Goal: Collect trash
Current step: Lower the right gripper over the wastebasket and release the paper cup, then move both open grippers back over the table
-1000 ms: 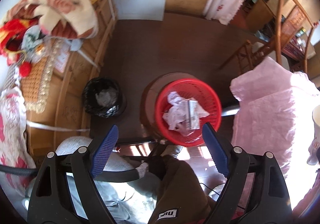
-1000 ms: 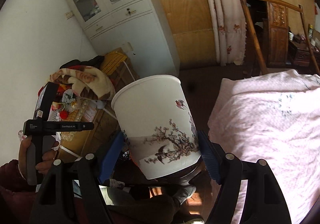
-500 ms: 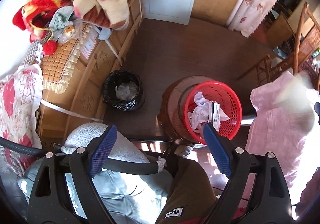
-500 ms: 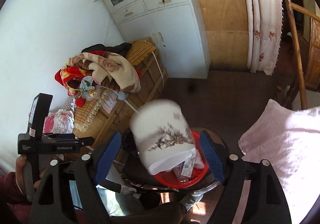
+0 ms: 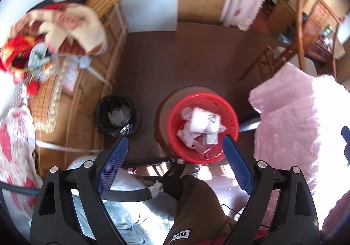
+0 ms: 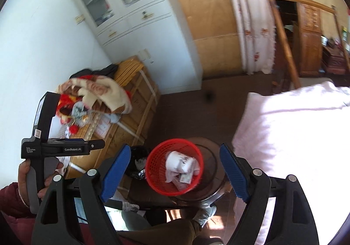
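A red mesh basket (image 5: pixel 229 113) stands on a round brown stool (image 5: pixel 166 104). It also shows in the right wrist view (image 6: pixel 153 170). A white paper cup with a printed pattern (image 5: pixel 203 122) lies in it on crumpled white trash (image 5: pixel 188 135); the cup also shows in the right wrist view (image 6: pixel 180 160). My left gripper (image 5: pixel 175 168) is open and empty, high above the basket. My right gripper (image 6: pixel 175 175) is open and empty, also above the basket.
A black-lined bin (image 5: pixel 117 115) stands on the dark floor left of the stool. A wooden chest (image 5: pixel 85 96) with blankets (image 5: pixel 72 26) is at the left. A pink bed cover (image 5: pixel 295 126) is at the right. White cabinet (image 6: pixel 135 21) and curtain (image 6: pixel 251 15) are behind.
The white cup left my right gripper and dropped into the red basket. The right gripper is now empty. Both views have shifted a little.
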`<state>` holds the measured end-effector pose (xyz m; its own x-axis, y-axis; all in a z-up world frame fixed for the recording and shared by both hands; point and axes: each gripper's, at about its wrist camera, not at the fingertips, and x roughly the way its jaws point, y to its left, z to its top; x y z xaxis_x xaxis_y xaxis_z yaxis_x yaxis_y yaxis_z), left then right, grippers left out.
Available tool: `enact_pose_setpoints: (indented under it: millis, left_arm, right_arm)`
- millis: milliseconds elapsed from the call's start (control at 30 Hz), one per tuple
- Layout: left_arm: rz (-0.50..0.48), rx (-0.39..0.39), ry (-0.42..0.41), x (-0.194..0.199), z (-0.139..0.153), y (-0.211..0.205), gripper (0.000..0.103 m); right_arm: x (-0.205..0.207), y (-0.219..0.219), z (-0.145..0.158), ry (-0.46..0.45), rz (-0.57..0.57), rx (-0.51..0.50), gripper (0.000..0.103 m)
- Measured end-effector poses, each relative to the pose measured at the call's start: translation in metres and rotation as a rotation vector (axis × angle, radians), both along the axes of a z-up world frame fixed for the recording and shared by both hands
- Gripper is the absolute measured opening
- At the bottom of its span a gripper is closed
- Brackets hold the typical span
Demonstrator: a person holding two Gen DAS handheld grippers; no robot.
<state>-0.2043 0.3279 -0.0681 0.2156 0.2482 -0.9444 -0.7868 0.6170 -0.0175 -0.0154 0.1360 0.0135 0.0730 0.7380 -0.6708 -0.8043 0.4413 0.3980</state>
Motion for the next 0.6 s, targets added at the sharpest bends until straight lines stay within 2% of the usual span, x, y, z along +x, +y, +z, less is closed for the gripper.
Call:
enact_pose_setpoints:
  millis: [367,600]
  left_arm:
    - [-0.278,0.025,-0.032,0.096,0.016,-0.050,0.085]
    - [-0.499,0.032,-0.047,0.160,0.020,-0.098,0.085]
  right_arm:
    - [0.025,-0.091,0.006,-0.015,-0.267,0.004,0.082]
    - [0.030,-0.155,0.006,-0.014,-0.496,-0.006,0.083]
